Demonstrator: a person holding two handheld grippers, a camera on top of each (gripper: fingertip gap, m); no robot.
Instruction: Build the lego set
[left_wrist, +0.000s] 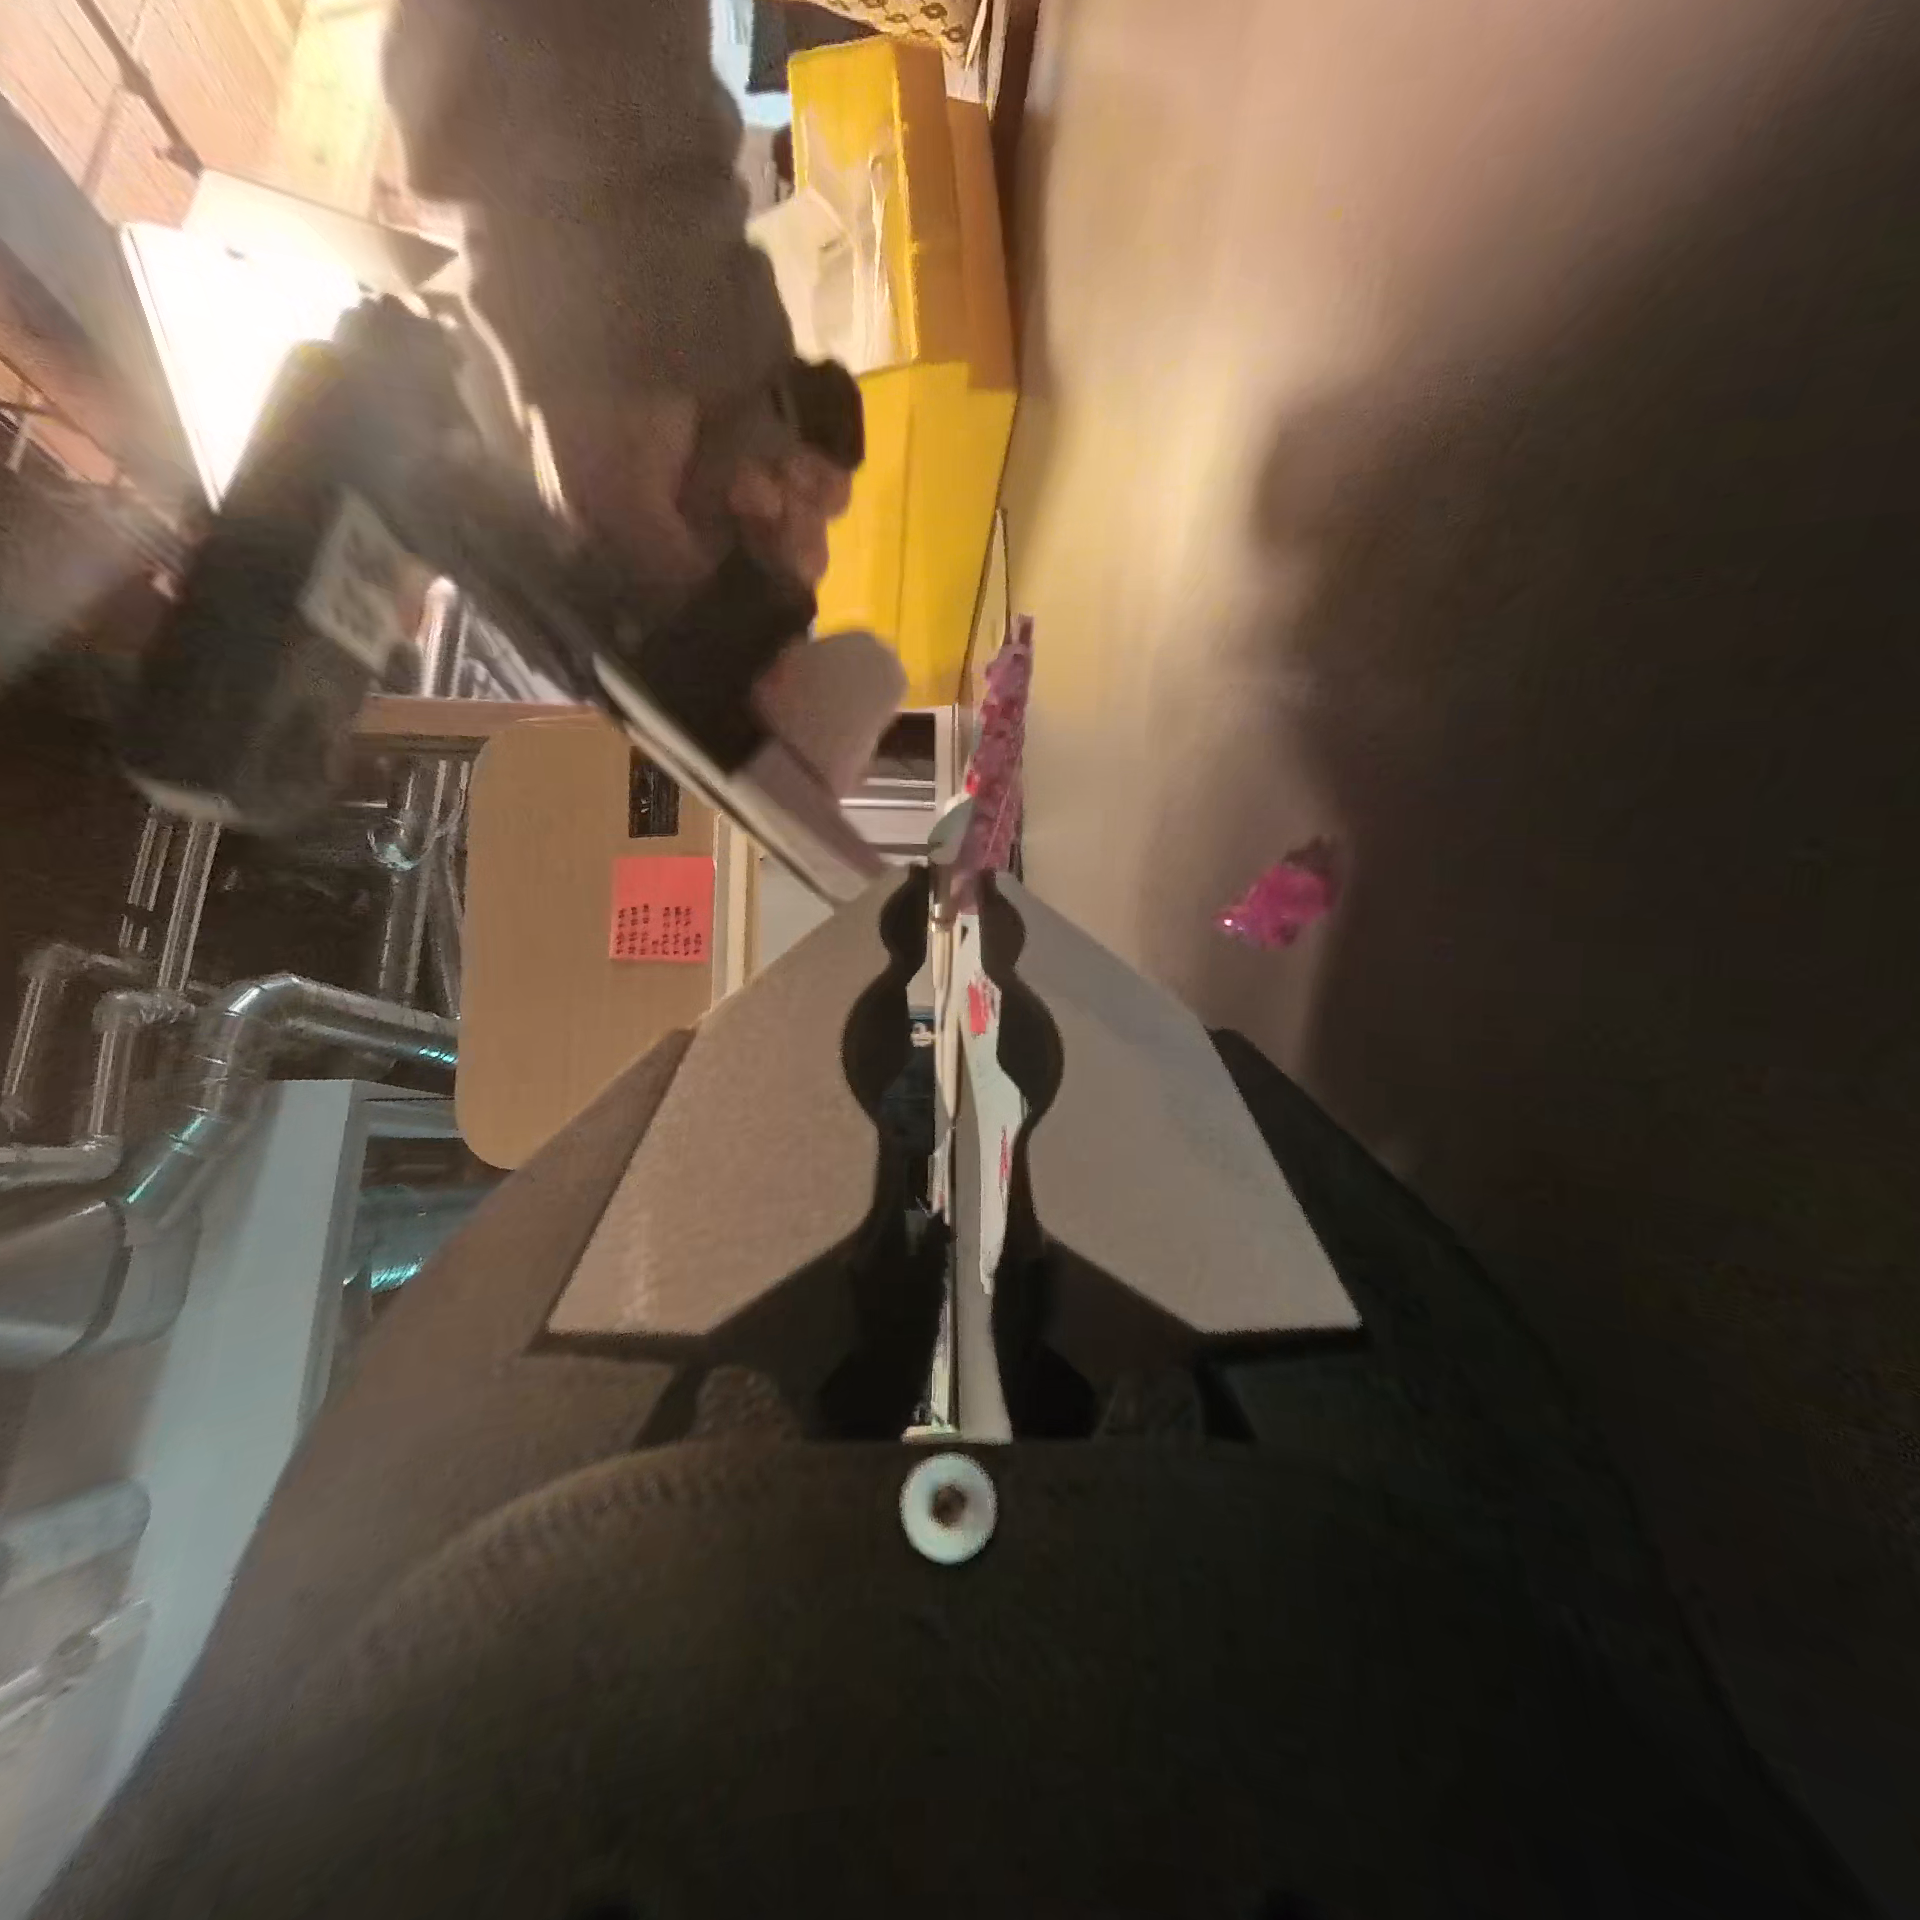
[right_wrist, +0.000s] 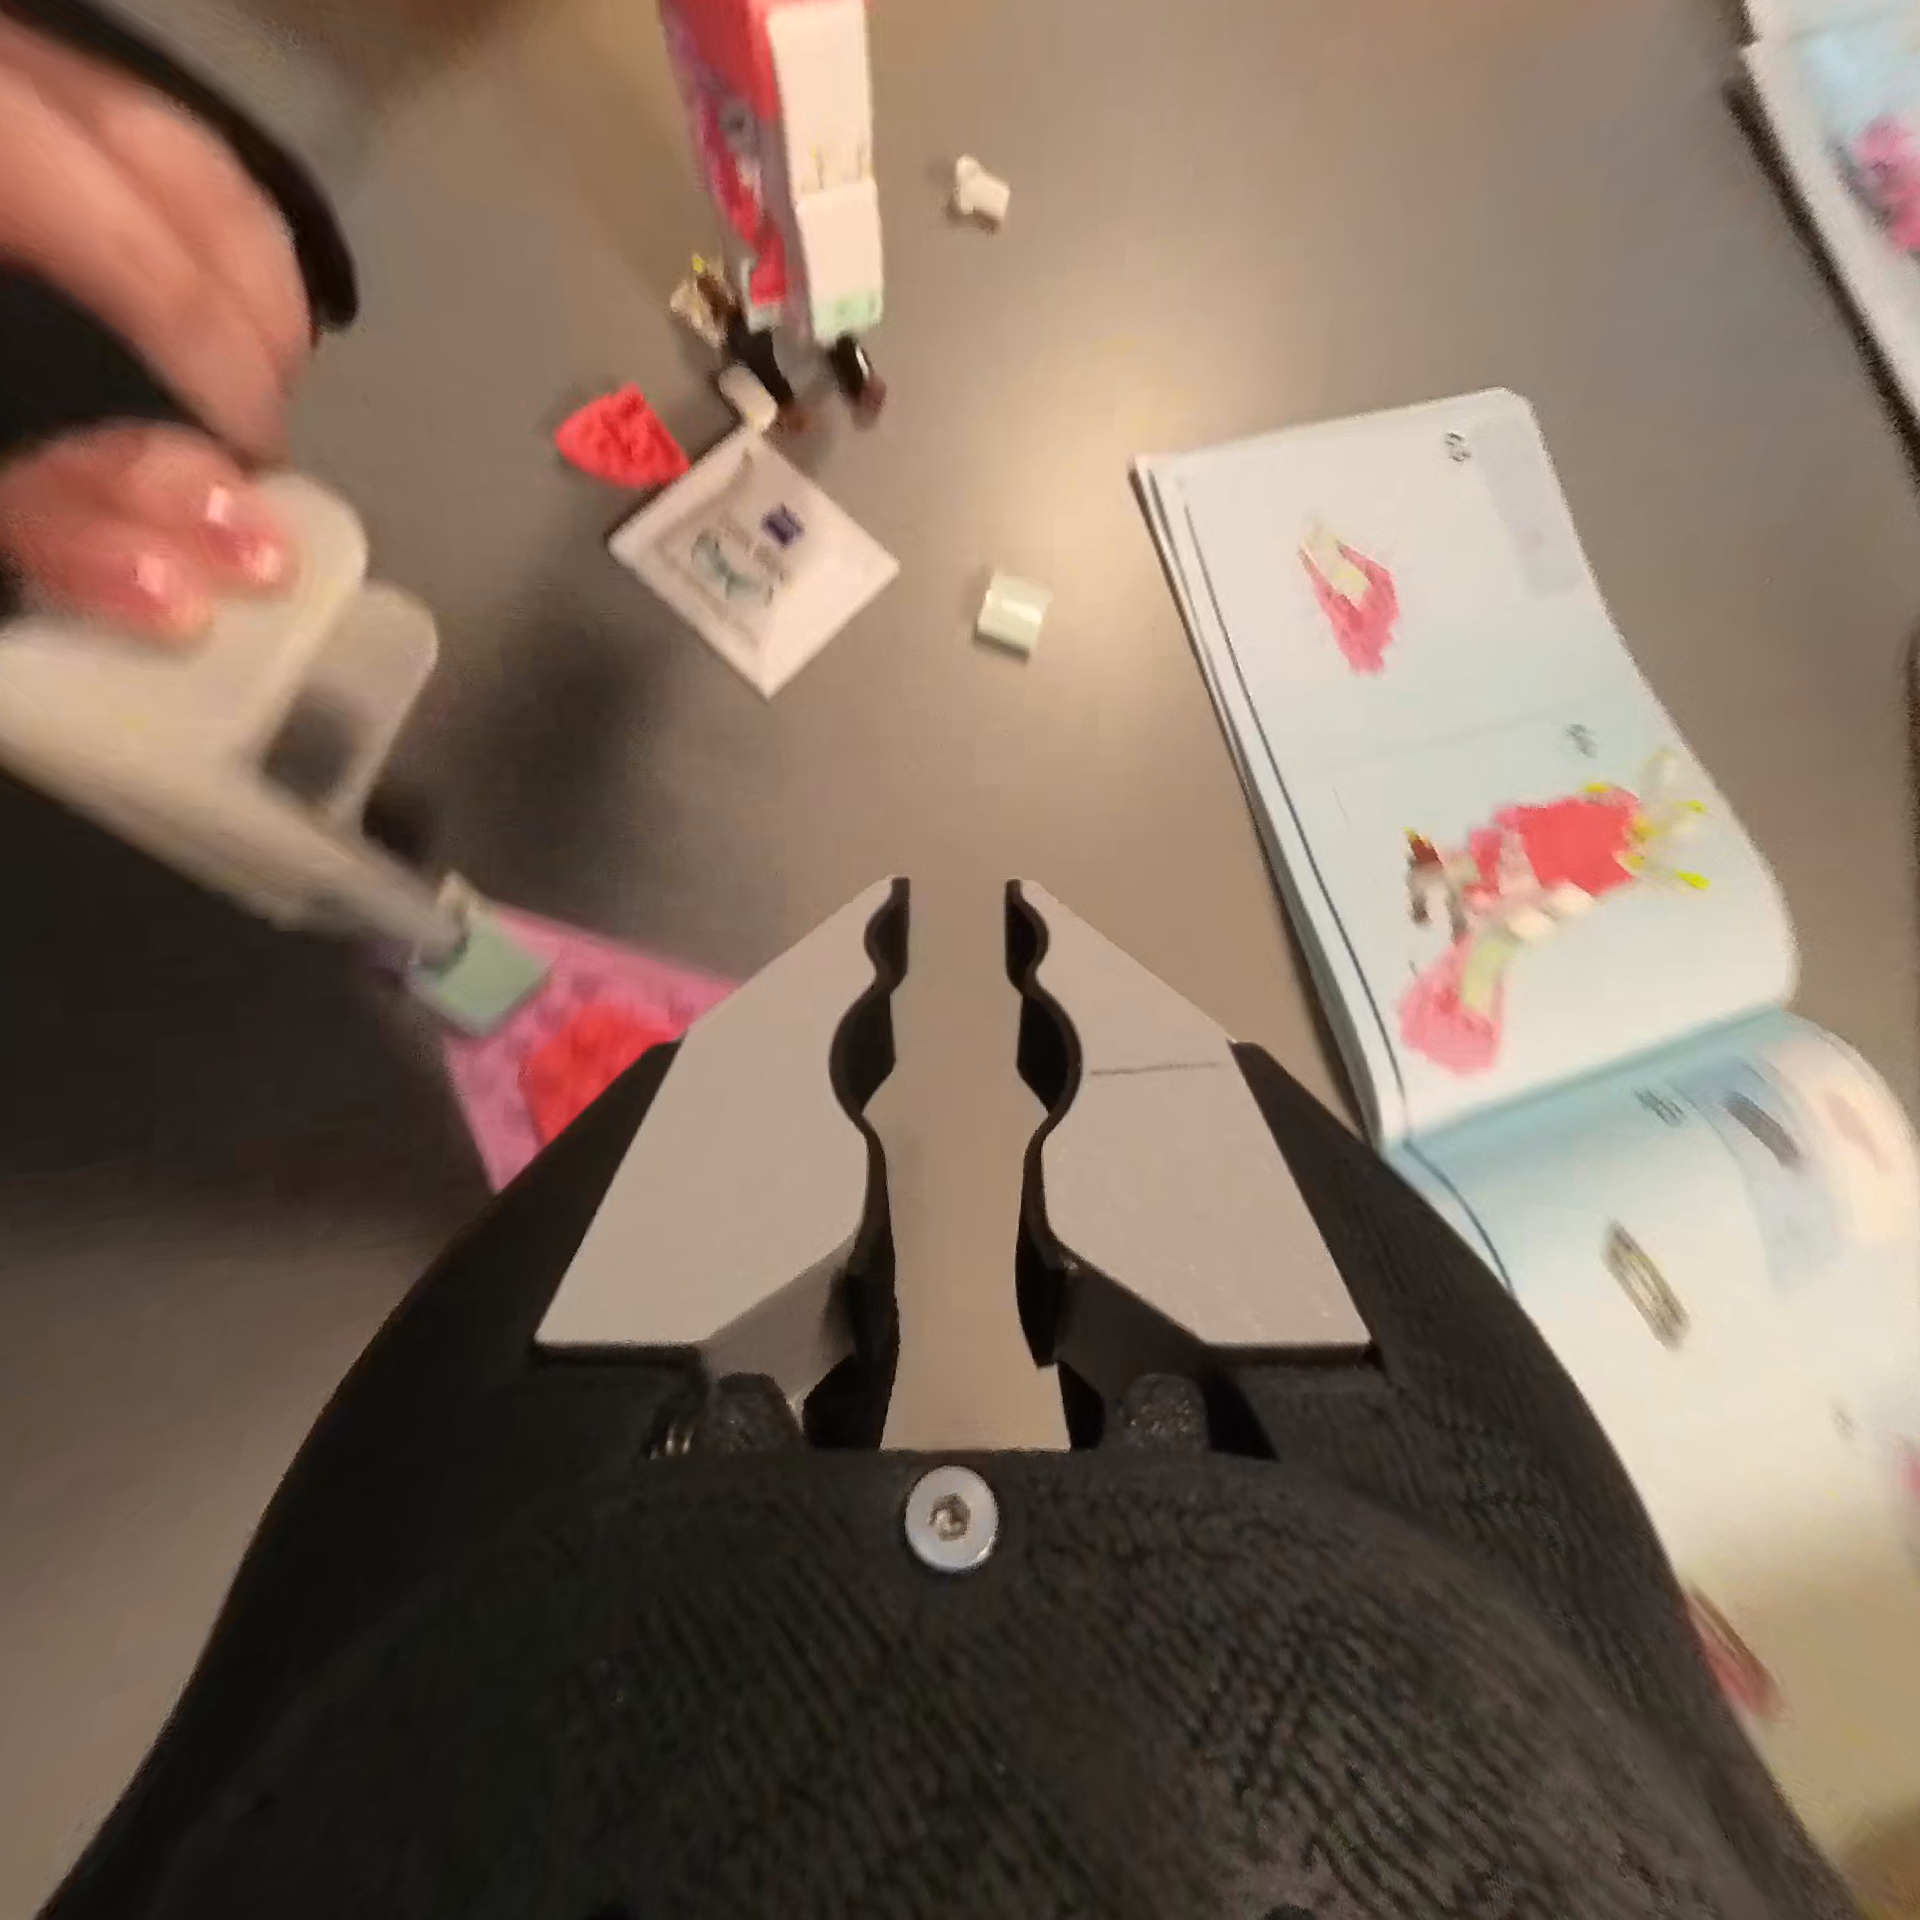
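Note:
My left gripper (left_wrist: 956, 896) is shut on the edge of a thin pink studded plate (left_wrist: 1000, 748), which I see edge-on with a pale green tile (left_wrist: 951, 831) at the fingertips. In the right wrist view the same plate (right_wrist: 613, 997) is held low over the table at the left, with the pale green tile (right_wrist: 483, 971) and a red piece (right_wrist: 582, 1060) on it. My right gripper (right_wrist: 956, 894) is open and empty above the bare brown table (right_wrist: 956, 748). It also shows blurred in the left wrist view (left_wrist: 821, 831), close to the plate.
An open instruction booklet (right_wrist: 1455, 779) lies to the right. Farther off lie a pale green brick (right_wrist: 1013, 613), a white sachet (right_wrist: 753, 561), a red wedge piece (right_wrist: 621, 449), small dark parts (right_wrist: 790, 384), a pink and white box (right_wrist: 790, 156) and a white piece (right_wrist: 980, 190). Yellow boxes (left_wrist: 914, 312) stand beyond. There is about 8 centimetres between the tips of the two grippers.

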